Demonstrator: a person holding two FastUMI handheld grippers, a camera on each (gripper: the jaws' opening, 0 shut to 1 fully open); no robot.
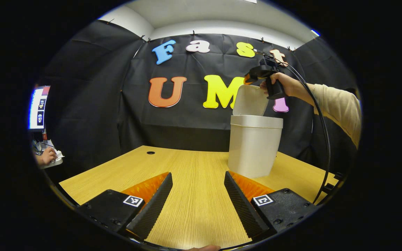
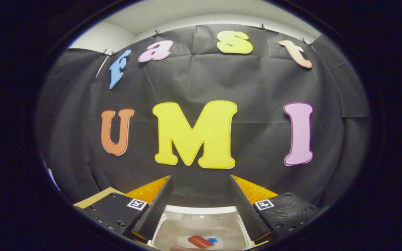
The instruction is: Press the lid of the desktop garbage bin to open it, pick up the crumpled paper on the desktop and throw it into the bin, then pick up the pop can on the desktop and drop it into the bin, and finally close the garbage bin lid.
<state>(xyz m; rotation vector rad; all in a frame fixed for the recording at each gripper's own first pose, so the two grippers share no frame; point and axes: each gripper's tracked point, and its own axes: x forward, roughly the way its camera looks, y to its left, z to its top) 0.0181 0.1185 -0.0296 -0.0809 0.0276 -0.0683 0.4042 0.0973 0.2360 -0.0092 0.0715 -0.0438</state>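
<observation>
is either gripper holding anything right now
Nothing. Left gripper is open over the table; right gripper is open above the bin.

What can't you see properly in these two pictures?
- Inside of the bin: in the left gripper view its wall hides what is in it.
- Red thing in the bin: in the right gripper view it is blurred and cut off at the bottom edge.
- Right gripper: in the left gripper view the raised lid partly covers its jaws.
</observation>
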